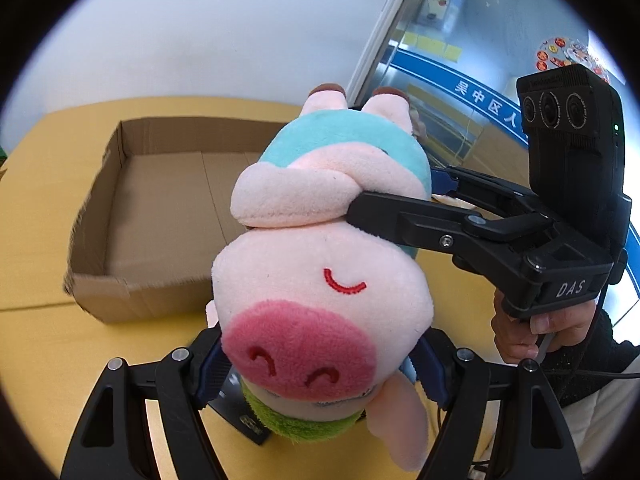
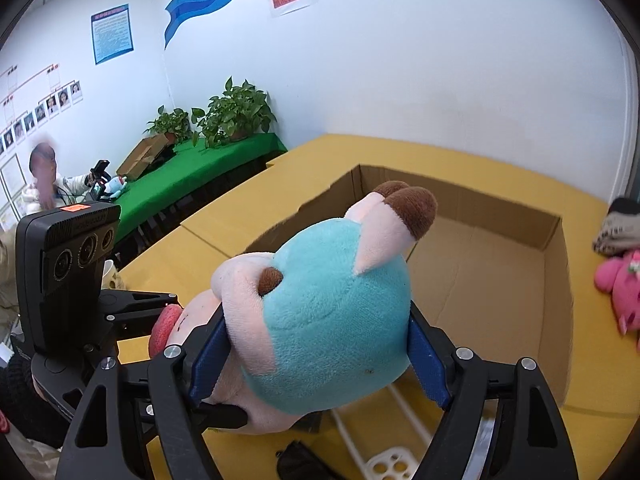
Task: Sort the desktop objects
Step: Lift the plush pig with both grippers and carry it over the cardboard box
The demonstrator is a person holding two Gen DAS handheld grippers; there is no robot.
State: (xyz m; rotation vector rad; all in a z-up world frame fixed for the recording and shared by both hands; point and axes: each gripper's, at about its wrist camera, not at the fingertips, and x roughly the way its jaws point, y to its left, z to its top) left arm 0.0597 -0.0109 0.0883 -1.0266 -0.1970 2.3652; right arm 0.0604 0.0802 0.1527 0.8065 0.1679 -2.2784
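A plush pig (image 1: 320,280) with a pink snout and teal shirt hangs upside down above the yellow table (image 1: 36,340), carried by both grippers. My left gripper (image 1: 320,372) is shut on its head, blue pads pressing both sides. From the right, my right gripper (image 1: 400,192) clamps the pig's body. In the right wrist view the teal body (image 2: 332,312) bulges between the right gripper's (image 2: 318,356) blue pads, and the left gripper (image 2: 168,320) sits at the snout on the left. An open cardboard box (image 1: 100,200) lies just beyond the pig, its floor (image 2: 500,280) bare.
A pink plush (image 2: 620,288) and a dark-and-white soft item (image 2: 618,228) lie right of the box. A white plastic rack (image 2: 384,452) and a black object (image 2: 300,460) sit under the pig. A hand (image 1: 532,332) holds the right gripper. A person (image 2: 44,176) sits at a green table behind.
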